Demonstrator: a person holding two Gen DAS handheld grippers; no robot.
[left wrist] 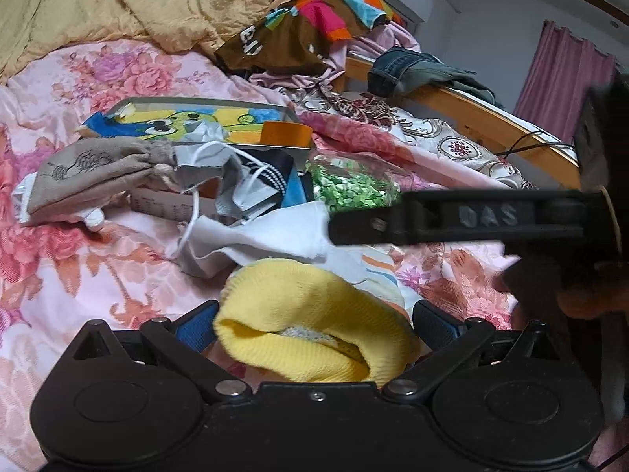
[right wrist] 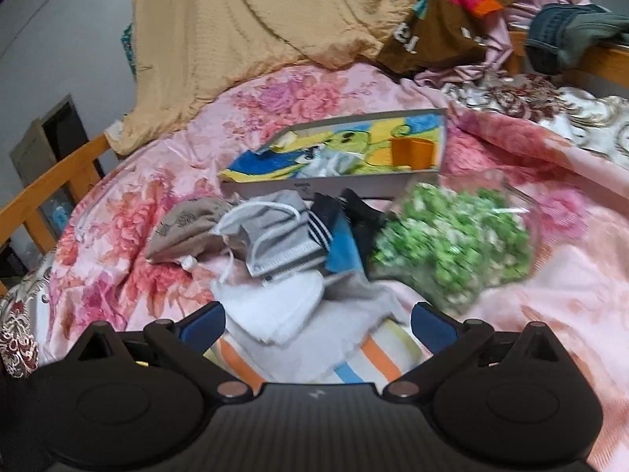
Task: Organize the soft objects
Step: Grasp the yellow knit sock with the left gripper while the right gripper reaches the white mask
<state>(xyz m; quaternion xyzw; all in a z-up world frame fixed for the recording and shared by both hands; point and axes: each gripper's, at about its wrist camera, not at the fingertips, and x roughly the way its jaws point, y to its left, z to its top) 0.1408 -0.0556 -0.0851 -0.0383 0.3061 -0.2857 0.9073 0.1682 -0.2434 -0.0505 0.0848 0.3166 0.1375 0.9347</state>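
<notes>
A yellow knit hat (left wrist: 314, 314) lies on the floral bedspread (left wrist: 98, 275) between the wide-apart fingers of my left gripper (left wrist: 316, 326), which is open. Beyond it is a pile: white cloth (left wrist: 255, 236), grey face mask (right wrist: 275, 236), striped dark sock (right wrist: 326, 228), tan drawstring pouch (left wrist: 90, 173) and a clear bag of green pieces (right wrist: 452, 251). My right gripper (right wrist: 318, 326) is open just above a white folded cloth (right wrist: 283, 310) and a striped cloth (right wrist: 373, 358). One black finger (left wrist: 393, 220) of it reaches in from the right in the left wrist view.
A shallow box (right wrist: 354, 188) behind the pile holds a cartoon towel and an orange cup (right wrist: 412, 153). Farther back lie a yellow quilt (left wrist: 137, 0) and heaped clothes (left wrist: 306, 27). Jeans (left wrist: 405, 70) hang on the wooden bed rail (left wrist: 471, 114).
</notes>
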